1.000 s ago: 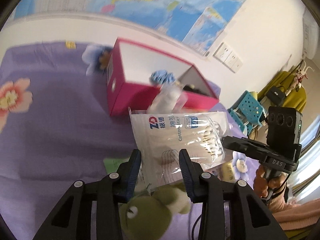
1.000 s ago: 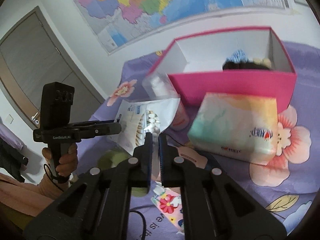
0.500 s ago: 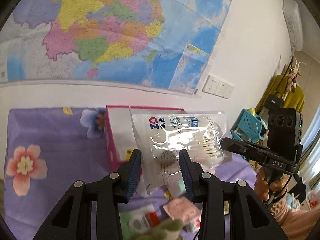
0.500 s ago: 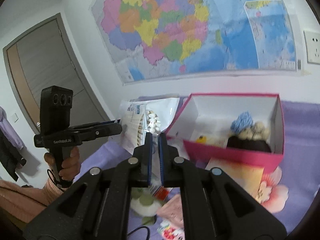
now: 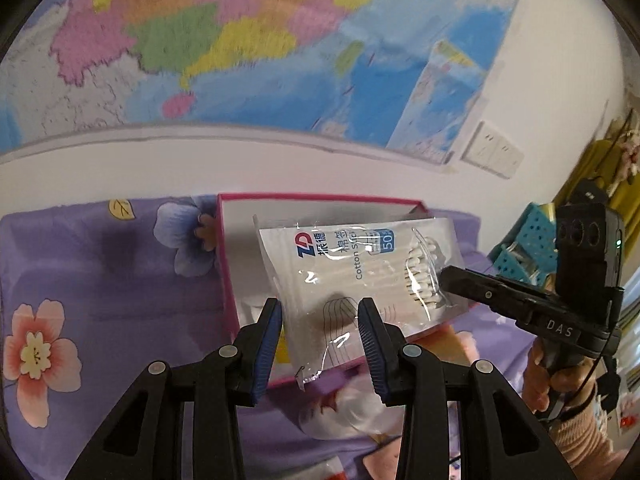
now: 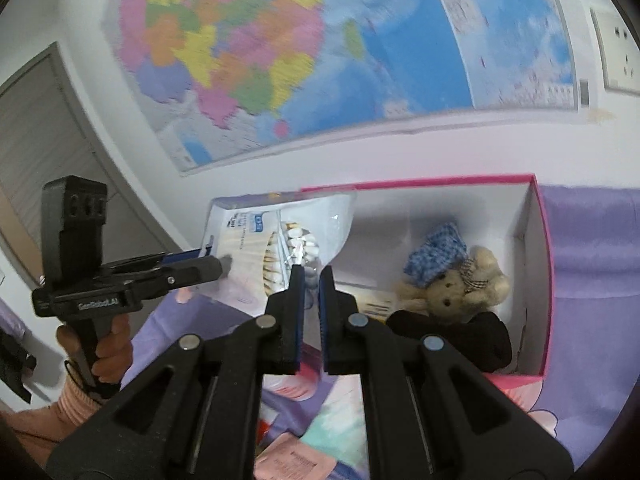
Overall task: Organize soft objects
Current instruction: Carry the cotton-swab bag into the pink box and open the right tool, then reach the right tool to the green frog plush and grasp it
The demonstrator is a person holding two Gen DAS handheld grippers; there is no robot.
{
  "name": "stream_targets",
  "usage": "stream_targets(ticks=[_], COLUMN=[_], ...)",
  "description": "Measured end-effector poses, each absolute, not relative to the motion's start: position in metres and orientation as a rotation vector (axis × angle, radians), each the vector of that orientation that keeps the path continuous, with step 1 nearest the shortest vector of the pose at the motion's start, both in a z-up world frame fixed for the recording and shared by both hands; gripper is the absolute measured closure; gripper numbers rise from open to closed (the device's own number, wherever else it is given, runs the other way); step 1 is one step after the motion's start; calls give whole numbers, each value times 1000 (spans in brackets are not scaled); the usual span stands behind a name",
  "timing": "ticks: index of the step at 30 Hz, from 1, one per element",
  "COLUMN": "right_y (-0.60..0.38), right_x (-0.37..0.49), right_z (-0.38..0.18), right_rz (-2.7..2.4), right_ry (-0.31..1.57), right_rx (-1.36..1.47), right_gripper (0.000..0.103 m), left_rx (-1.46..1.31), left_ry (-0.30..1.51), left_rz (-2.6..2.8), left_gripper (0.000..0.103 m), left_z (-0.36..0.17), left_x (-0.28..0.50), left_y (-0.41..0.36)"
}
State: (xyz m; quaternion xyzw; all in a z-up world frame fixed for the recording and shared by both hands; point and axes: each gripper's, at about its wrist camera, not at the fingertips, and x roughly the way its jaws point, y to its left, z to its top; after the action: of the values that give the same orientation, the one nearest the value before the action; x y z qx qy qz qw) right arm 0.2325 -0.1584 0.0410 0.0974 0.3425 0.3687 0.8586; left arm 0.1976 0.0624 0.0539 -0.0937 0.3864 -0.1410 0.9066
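Packet of cotton swabs [image 5: 360, 272], clear plastic with white card backing, held in the air above the open pink box [image 6: 536, 280]. Right gripper [image 6: 312, 276] clamped on one edge of the packet, fingers nearly together, seemingly carrying its weight. Left gripper [image 5: 320, 320] with fingers apart either side of the opposite end; whether the pads touch the film cannot be told. Packet held flat and level, probably so it drops in beside the teddy bear [image 6: 452, 292] with blue knit cap. Box sits on purple floral cloth [image 5: 100, 272]; other soft items lie nearer the cameras.
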Motion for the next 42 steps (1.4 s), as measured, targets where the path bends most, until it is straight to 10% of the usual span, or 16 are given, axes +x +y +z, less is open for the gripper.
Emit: stream_targets(ticks=[20, 42], right_y=[-144, -172], right_x=[281, 139], right_z=[-7, 29], right_rz=[593, 940], right_ry=[861, 738], right_rx=[111, 112], right_gripper=[79, 61], left_rx=[-192, -187], left_ry=[866, 764], left_rz=[-189, -309], left_gripper=[64, 53], left_z=[22, 34], left_x=[224, 98], left_y=[68, 76])
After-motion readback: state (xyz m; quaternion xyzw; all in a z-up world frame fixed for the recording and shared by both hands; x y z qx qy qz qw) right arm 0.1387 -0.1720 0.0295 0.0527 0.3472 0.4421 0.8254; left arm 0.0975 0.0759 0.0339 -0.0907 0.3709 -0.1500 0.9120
